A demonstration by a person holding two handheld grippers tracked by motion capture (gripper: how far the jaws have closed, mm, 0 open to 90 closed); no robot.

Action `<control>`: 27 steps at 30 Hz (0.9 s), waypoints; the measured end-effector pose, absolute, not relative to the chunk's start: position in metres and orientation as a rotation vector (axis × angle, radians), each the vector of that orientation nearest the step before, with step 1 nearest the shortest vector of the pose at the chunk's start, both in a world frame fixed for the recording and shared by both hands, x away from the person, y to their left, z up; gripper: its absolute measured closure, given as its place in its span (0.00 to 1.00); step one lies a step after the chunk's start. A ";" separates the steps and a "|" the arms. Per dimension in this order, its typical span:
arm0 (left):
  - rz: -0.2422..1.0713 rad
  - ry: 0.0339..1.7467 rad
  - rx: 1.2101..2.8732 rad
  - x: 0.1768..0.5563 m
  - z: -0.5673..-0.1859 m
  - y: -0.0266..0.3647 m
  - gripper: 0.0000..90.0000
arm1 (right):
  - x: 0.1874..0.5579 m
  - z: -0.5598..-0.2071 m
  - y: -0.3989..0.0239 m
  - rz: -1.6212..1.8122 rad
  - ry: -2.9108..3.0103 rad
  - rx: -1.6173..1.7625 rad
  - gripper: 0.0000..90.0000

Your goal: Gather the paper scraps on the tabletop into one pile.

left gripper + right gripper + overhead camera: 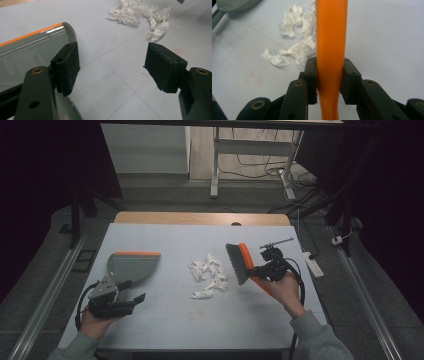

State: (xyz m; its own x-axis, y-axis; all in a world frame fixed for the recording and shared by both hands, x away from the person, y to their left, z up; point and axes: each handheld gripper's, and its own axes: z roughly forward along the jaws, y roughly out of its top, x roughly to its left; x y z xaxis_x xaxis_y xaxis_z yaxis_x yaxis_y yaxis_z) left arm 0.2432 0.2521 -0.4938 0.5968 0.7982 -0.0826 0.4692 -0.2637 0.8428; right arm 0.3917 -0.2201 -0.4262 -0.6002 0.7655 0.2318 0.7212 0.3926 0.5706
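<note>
Right tool (329, 75) grips brush (242, 262) — paper scraps (209, 274) just beside.

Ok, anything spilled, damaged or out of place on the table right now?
Crumpled white paper scraps lie scattered mid-table, between the grey dustpan and the orange-handled brush. The left hand-held gripper's pad looks chipped along its edge. Nothing else stands out.

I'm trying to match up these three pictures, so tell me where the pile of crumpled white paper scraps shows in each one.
High view: the paper scraps lie mid-table, between the grey dustpan and the brush.
Left gripper view: top, right of centre, beyond the open tool.
Right gripper view: upper left of centre, beside the orange brush handle.
Shared landmark: the dustpan, seen in all three.
</note>
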 end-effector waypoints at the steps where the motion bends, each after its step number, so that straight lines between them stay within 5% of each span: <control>1: 0.455 1.014 1.915 0.243 -0.494 0.252 0.32 | 0.394 -0.424 -0.219 0.982 2.564 1.339 0.77; 19: 0.452 1.027 1.914 0.243 -0.496 0.255 0.32 | 0.487 -0.440 -0.115 0.503 2.639 0.709 0.77; 27: 0.452 1.038 1.900 0.241 -0.496 0.260 0.32 | 0.470 -0.449 -0.096 0.415 2.808 0.466 0.77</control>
State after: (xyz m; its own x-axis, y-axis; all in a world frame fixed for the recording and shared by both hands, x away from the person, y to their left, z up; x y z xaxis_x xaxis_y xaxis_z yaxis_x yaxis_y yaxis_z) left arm 0.2415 0.2598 -0.4962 0.5813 0.8080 -0.0957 0.4805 -0.2460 0.8418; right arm 0.4696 -0.0956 -0.4487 -0.9135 0.3485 -0.2099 0.2729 0.9075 0.3192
